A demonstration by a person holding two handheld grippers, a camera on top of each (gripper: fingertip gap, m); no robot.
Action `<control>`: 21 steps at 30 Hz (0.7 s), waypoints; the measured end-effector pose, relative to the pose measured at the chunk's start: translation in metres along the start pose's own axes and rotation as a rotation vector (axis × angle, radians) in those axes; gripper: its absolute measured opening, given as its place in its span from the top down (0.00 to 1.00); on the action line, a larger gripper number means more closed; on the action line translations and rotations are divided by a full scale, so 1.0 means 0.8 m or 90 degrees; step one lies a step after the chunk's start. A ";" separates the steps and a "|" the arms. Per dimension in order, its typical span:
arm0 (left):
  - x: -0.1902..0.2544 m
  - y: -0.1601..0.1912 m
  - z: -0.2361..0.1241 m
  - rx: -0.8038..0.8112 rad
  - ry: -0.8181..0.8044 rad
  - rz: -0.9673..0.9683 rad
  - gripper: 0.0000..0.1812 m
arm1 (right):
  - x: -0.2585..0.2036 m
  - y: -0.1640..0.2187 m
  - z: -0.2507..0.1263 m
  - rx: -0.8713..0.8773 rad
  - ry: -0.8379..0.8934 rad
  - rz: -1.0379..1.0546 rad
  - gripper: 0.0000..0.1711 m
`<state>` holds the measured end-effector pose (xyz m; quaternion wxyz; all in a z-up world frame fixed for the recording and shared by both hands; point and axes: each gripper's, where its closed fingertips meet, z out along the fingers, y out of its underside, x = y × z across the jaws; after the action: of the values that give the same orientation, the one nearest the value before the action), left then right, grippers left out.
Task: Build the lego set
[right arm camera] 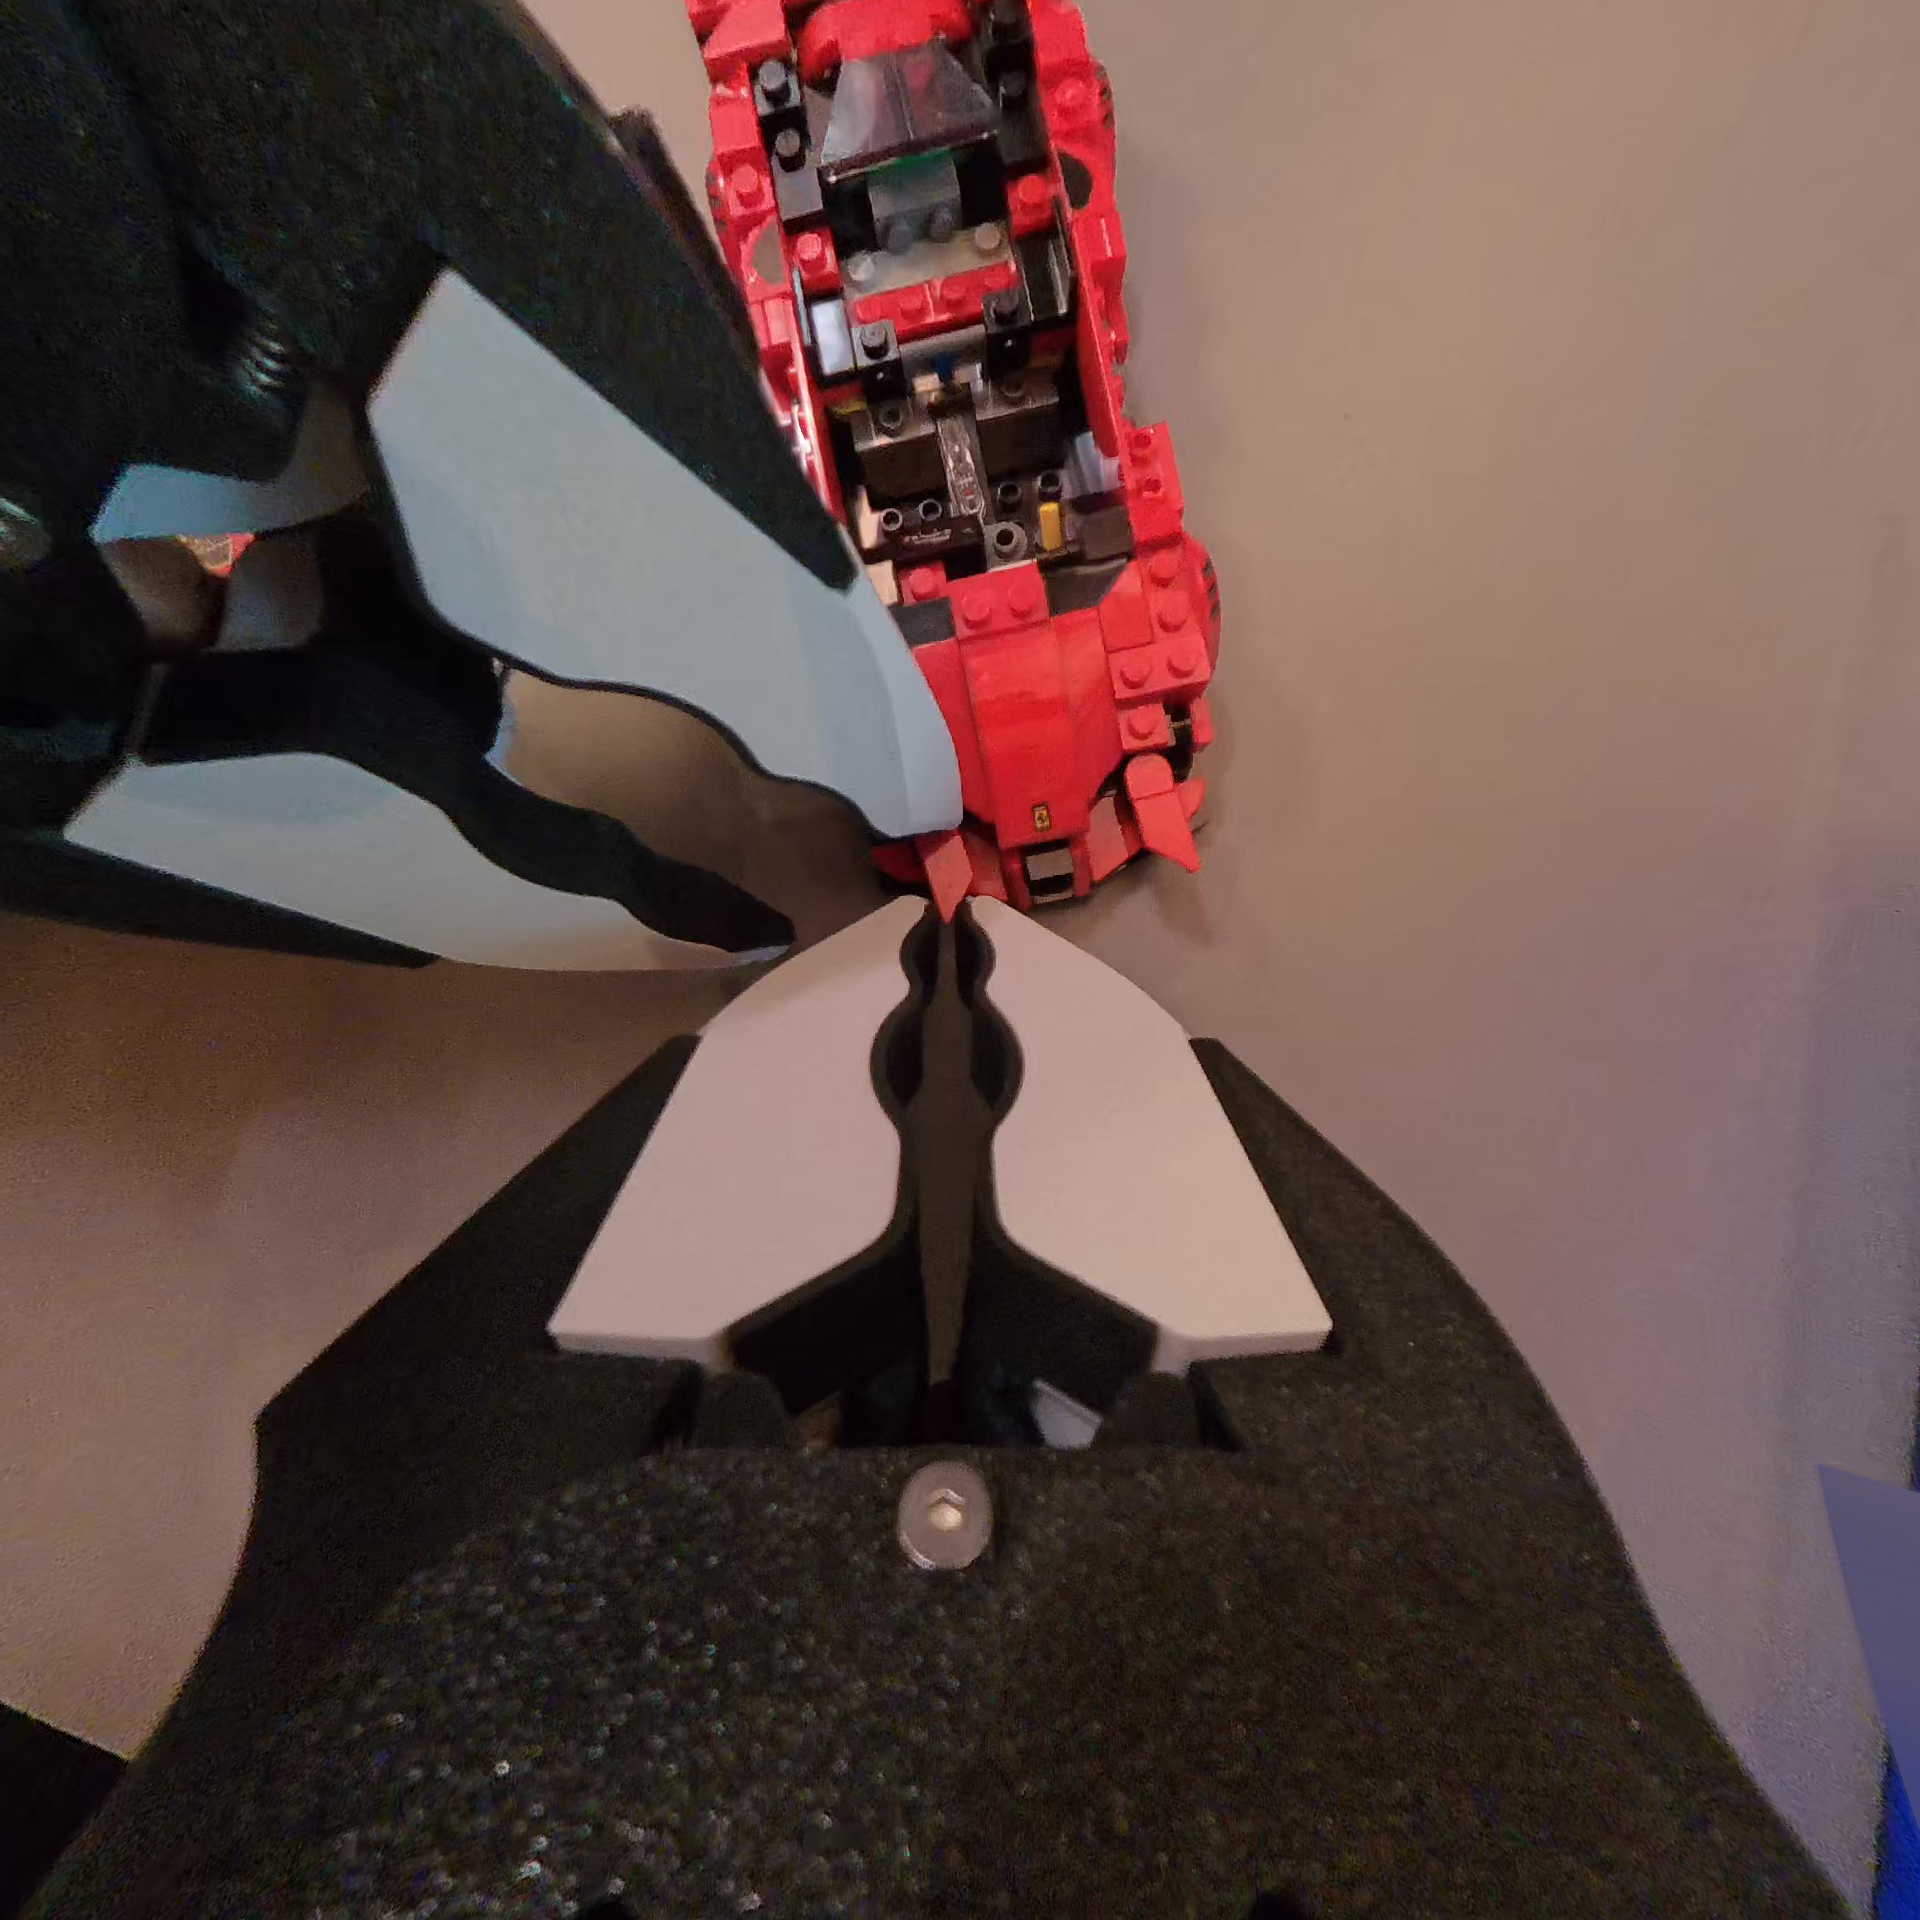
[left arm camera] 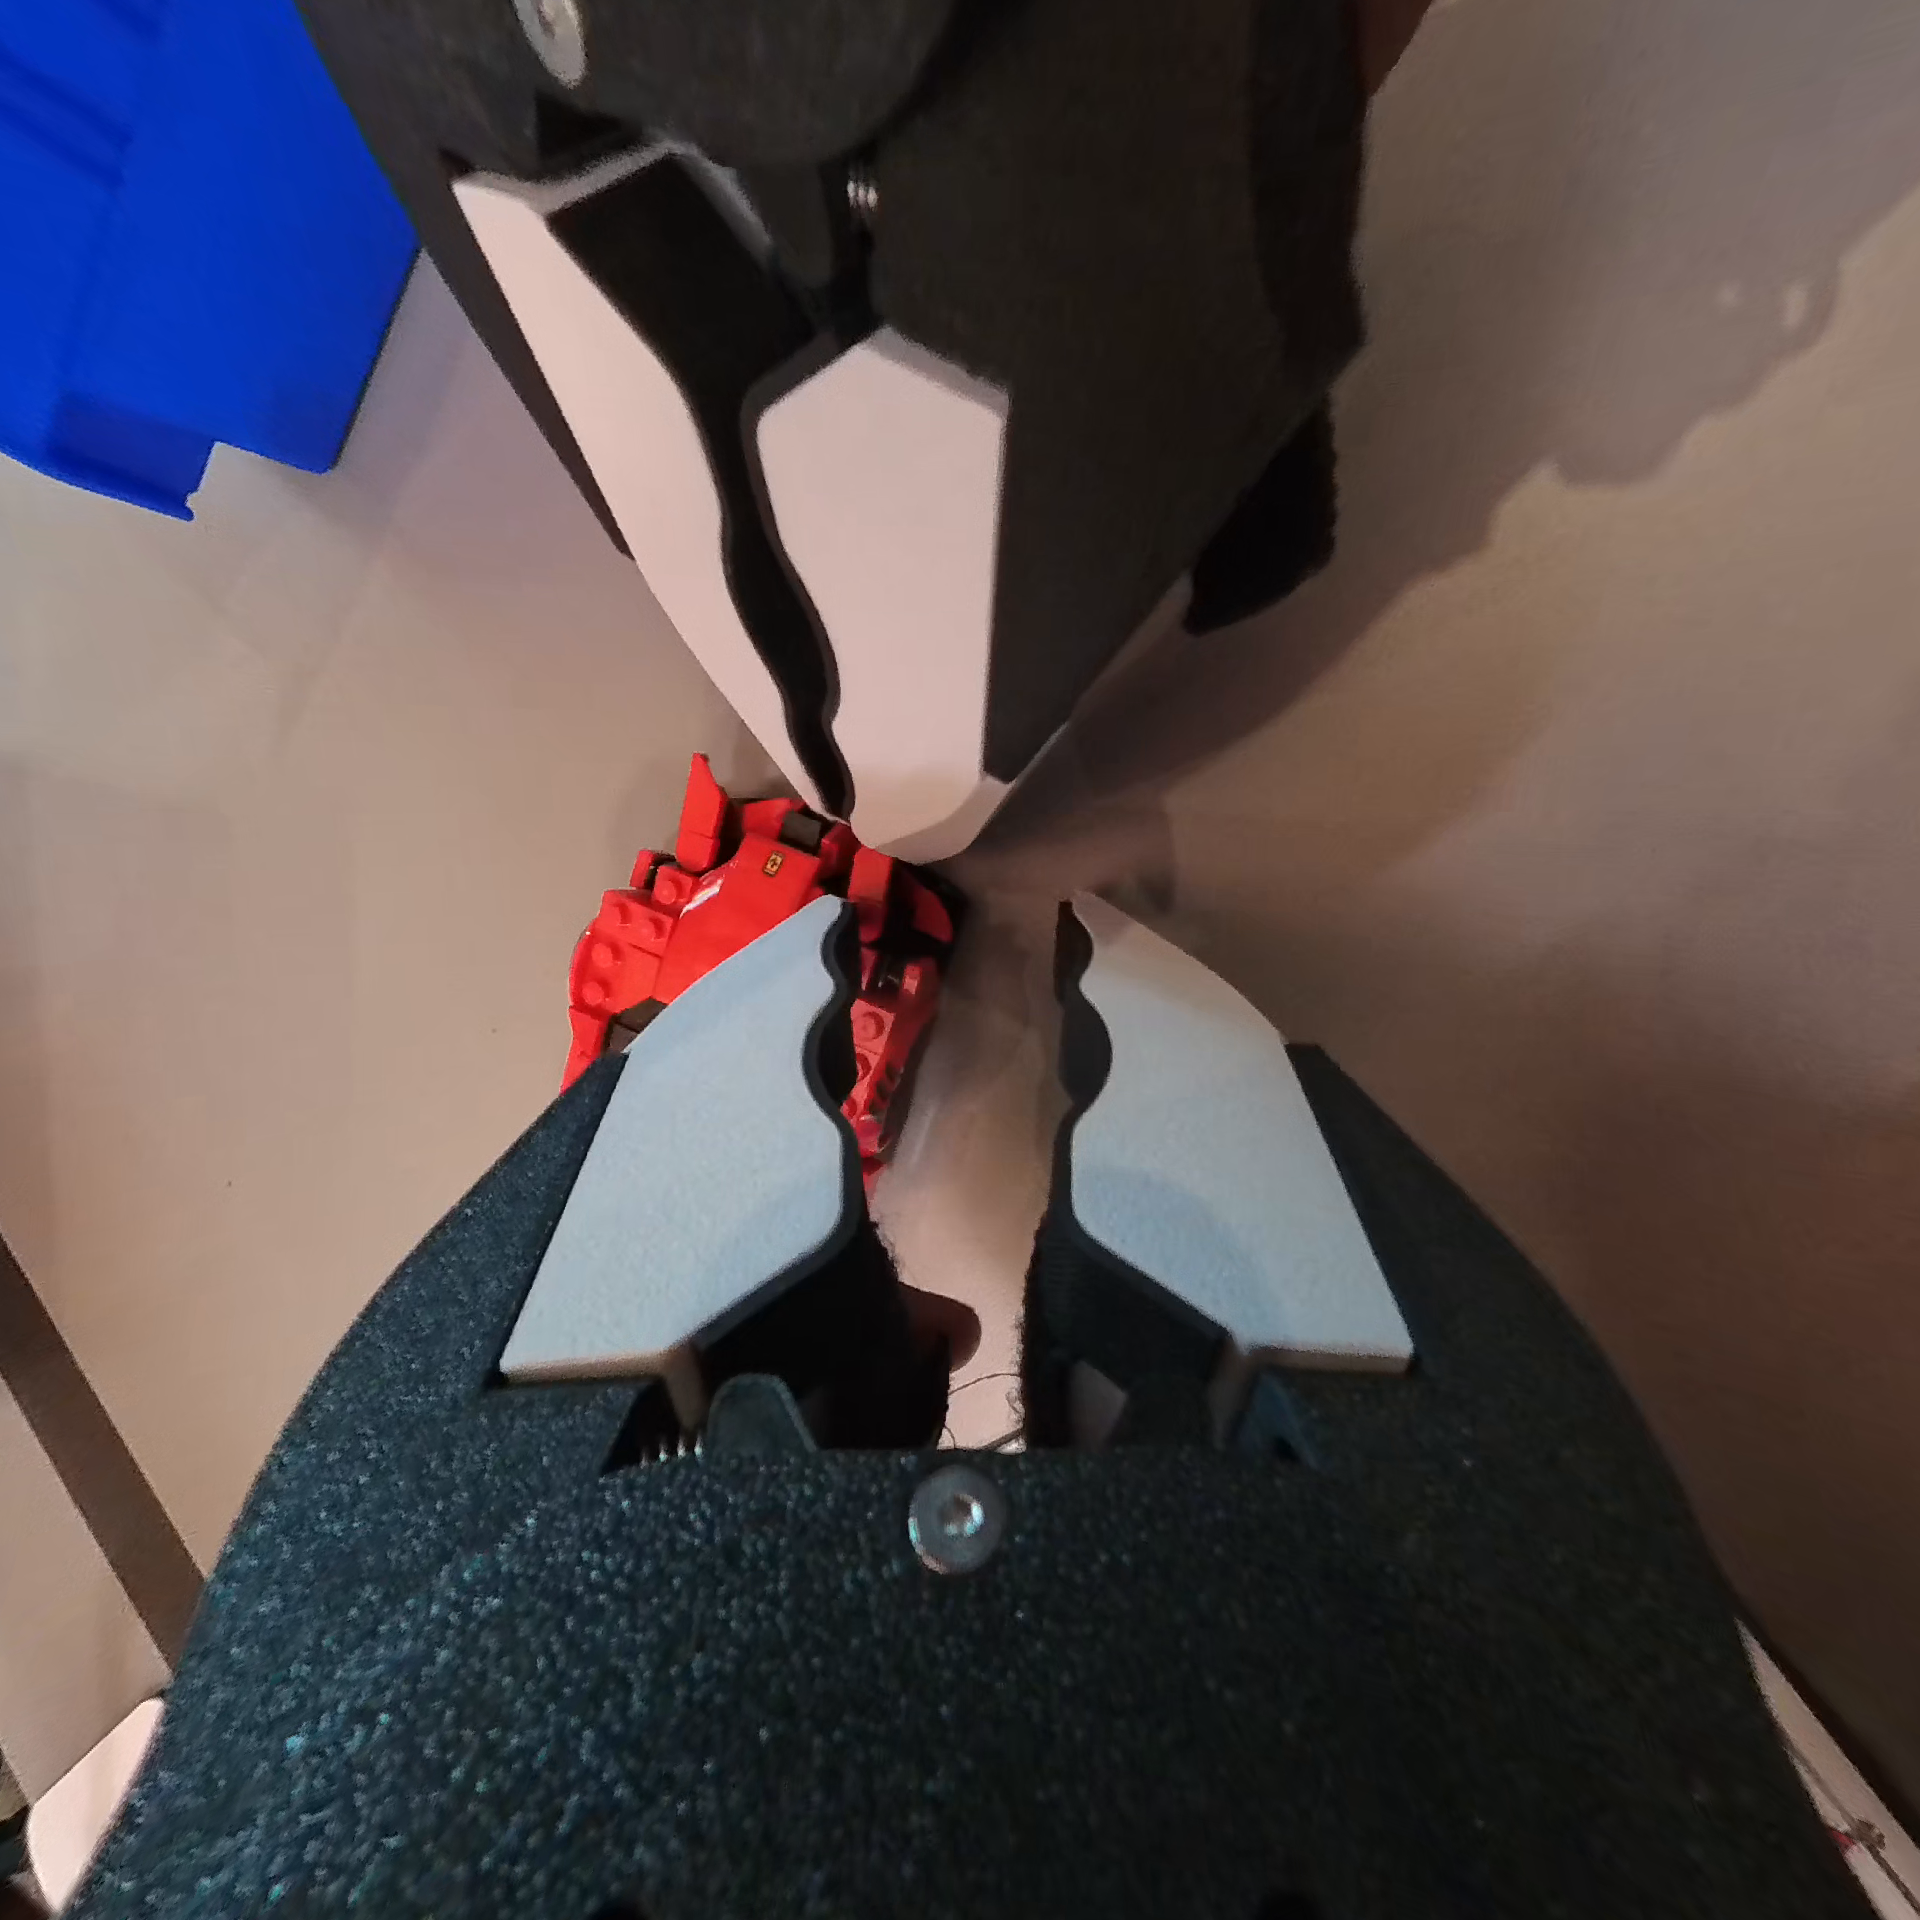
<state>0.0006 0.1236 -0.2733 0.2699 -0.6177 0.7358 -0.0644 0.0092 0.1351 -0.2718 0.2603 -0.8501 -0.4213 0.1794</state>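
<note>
I'm pinching a red fin piece [right arm camera: 948, 878] in my right tongs [right arm camera: 951, 909] at the car's [right arm camera: 1039, 582] six-o'clock nose on the desk [right arm camera: 1558, 727]; left tongs [left arm camera: 956, 935] are spread alongside. Pushing crooked risks snapping bricks loose.

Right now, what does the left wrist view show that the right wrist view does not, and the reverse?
Only the left wrist view shows the blue bin. Only the right wrist view shows the car's open cockpit with its black and grey parts. Both show the red lego car on the table, the left gripper open beside it, and the right gripper shut on a pointed red piece at the car's nose.
</note>
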 end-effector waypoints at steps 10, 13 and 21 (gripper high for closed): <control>-0.004 0.000 -0.004 0.017 -0.023 0.014 0.79 | -0.002 0.000 0.003 0.002 -0.002 0.002 0.98; -0.004 0.001 -0.008 0.029 -0.022 0.011 0.79 | -0.003 -0.001 0.004 0.003 -0.002 0.001 0.98; 0.003 -0.006 -0.014 0.056 -0.007 0.018 0.83 | -0.004 -0.004 0.003 0.008 0.001 0.002 0.99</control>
<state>-0.0010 0.1179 -0.2627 0.3017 -0.5953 0.7394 -0.0893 0.0038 0.1348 -0.2716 0.2655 -0.8493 -0.4184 0.1820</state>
